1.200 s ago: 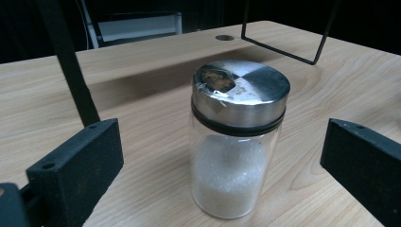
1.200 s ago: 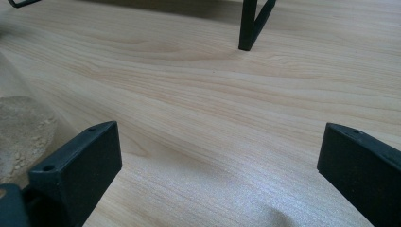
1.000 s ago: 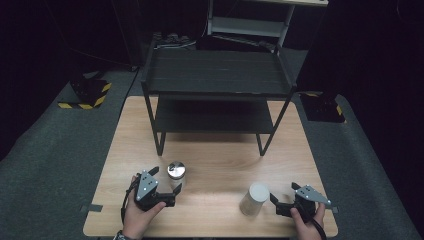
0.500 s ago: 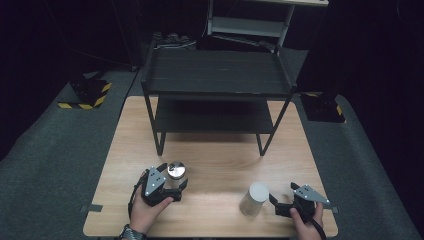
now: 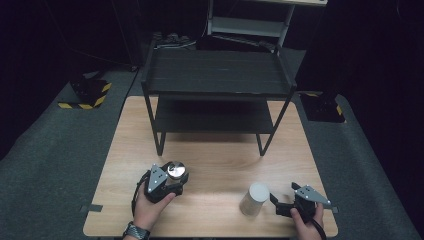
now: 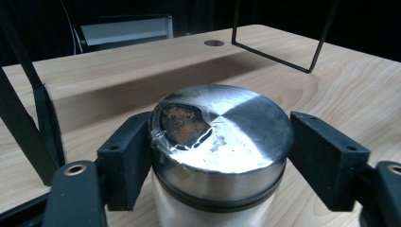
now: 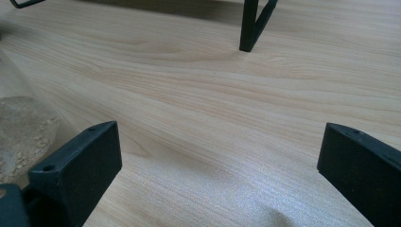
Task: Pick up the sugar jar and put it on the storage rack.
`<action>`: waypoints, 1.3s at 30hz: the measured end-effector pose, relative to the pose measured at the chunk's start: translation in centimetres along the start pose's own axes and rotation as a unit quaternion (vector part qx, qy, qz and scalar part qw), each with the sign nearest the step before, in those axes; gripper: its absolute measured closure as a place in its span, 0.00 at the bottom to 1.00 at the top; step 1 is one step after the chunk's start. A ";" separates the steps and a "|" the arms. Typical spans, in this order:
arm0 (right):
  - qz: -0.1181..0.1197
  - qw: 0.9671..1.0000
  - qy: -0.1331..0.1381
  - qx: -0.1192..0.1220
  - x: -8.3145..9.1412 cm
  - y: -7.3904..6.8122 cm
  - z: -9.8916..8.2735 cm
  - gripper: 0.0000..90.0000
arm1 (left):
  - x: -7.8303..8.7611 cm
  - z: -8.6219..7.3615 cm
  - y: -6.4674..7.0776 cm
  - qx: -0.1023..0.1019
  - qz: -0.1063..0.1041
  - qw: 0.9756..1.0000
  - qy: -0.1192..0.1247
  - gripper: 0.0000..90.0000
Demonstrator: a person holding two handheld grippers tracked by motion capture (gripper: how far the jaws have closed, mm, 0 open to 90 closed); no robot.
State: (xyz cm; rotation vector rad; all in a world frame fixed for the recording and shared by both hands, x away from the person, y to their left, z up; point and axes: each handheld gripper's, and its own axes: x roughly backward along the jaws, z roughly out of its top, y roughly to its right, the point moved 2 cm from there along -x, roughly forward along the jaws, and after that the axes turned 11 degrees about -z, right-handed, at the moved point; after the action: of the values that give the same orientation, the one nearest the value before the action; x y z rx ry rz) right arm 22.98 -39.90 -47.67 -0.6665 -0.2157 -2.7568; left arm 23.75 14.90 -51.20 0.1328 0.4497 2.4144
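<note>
A jar with a shiny metal lid (image 5: 176, 170) stands on the wooden table (image 5: 225, 155) at the front left. My left gripper (image 5: 175, 177) has just been closing around it. In the left gripper view both pads (image 6: 125, 161) sit against the sides of the lid (image 6: 227, 127), which bears a rusty brown patch under torn film. A beige, rough-sided cylinder (image 5: 255, 198) stands at the front right. My right gripper (image 5: 274, 204) lies just right of it, pointing toward it, open. In the right gripper view the cylinder (image 7: 19, 127) sits beyond the left jaw, with bare wood between the jaws.
A black two-level metal rack (image 5: 217, 75) stands across the back half of the table; its legs (image 5: 262, 145) come down near the middle. A round hole in the tabletop (image 6: 214, 43) lies beyond the jar. Dark carpet surrounds the table.
The left hand has moved a little to the right, up to the jar, and its jaws have closed in on the lid. The right hand and the beige cylinder have not moved.
</note>
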 end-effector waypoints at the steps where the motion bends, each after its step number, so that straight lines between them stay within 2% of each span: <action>1: -0.001 1.000 0.000 0.001 0.0 0.0 0.0 0.01 | 0.1 0.0 0.0 0.003 0.002 1.000 0.004 0.36; 4: -0.001 1.000 -0.001 0.003 0.0 -0.1 0.0 0.01 | 0.1 0.0 -0.1 0.006 -0.002 1.000 0.006 0.37; 12: 0.001 1.000 0.001 0.000 0.0 0.0 0.0 0.01 | 0.3 0.1 -0.2 -0.009 -0.003 1.000 0.001 0.38; 15: 0.003 1.000 0.001 -0.005 0.0 0.2 -0.1 0.01 | 0.3 -0.1 -0.3 0.004 -0.004 1.000 0.010 0.38; 18: 0.003 1.000 0.003 -0.006 0.0 0.2 -0.1 0.01 | 0.5 0.1 -0.4 0.007 -0.004 1.000 0.010 0.39; 20: 0.002 1.000 0.003 -0.004 0.1 0.1 -0.1 0.01 | 0.7 0.2 -0.4 0.016 -0.006 1.000 0.010 0.39; 24: 0.003 1.000 0.003 0.001 0.0 0.1 -0.1 0.01 | 0.8 0.3 -0.4 0.018 -0.009 1.000 0.011 0.39; 27: 0.002 1.000 0.005 -0.004 0.1 0.1 -0.2 0.01 | 0.9 0.5 -0.4 0.010 -0.010 1.000 0.010 0.39; 29: 0.002 1.000 0.006 -0.006 0.1 0.2 -0.2 0.01 | 0.8 0.7 -0.2 0.012 -0.010 1.000 0.015 0.39; 35: 0.002 1.000 0.006 -0.004 0.1 0.1 -0.2 0.01 | 0.7 1.4 0.1 0.004 -0.013 1.000 0.017 0.39; 39: 0.004 1.000 0.005 -0.005 0.1 0.2 -0.2 0.01 | 0.5 1.7 0.5 0.004 -0.005 1.000 0.023 0.39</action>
State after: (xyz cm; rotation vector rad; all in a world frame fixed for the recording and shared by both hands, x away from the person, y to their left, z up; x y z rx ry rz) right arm 22.90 -40.17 -47.79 -0.6539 -0.1960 -2.7551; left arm 23.40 15.36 -49.44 0.0791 0.4795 2.4110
